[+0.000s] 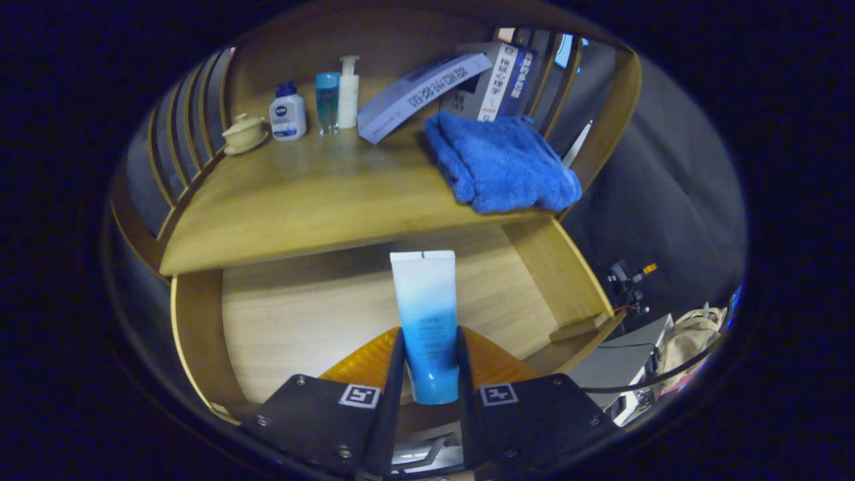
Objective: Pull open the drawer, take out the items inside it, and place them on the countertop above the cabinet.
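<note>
Countertop (294, 200) spreads across upper frame, its middle bare; we see the gripper (427, 364) clamping a blue-white tube (425, 314) at lower centre, over the open drawer (300, 321). Tube's base hidden between fingers. Blue towel (501, 164) overhangs the right edge.

Mock home corner, bathroom or bedroom vanity style, set up inside a recording booth.

Wooden cabinet with railed countertop (300, 187) carries toiletries: lotion bottle (288, 112), clear blue bottle (327, 101), white pump bottle (348, 92), lidded ceramic cup (244, 133), folded blue towel (501, 164), books (461, 83) leaning at the back. Dark cloth wall behind; camera gear (628, 284) and a bag (695, 334) sit beside the cabinet.
</note>
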`<state>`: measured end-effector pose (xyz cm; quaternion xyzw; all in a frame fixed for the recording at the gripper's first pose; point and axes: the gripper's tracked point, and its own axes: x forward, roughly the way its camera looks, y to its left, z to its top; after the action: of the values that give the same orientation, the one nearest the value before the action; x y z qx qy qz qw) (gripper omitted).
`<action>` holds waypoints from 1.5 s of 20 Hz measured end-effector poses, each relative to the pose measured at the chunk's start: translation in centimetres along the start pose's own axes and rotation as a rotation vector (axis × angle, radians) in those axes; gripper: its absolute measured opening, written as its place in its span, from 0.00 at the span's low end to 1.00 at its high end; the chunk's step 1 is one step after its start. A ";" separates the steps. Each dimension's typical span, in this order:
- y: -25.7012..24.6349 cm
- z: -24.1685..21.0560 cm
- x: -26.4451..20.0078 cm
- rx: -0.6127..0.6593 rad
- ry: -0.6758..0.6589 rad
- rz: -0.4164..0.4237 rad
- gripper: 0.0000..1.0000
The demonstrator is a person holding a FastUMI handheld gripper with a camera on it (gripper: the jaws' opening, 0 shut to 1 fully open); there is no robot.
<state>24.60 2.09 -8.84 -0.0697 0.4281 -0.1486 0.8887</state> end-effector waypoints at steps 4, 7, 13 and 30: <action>1.0 3.1 -0.7 -0.002 -0.058 0.029 0.40; 2.5 5.3 0.0 -0.021 -0.084 0.071 0.40; 5.8 8.7 2.6 -0.046 -0.106 0.170 0.39; 8.0 12.6 8.7 -0.060 -0.155 0.311 0.40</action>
<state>41.21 6.80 -9.44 -0.0402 0.3681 0.0094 0.9289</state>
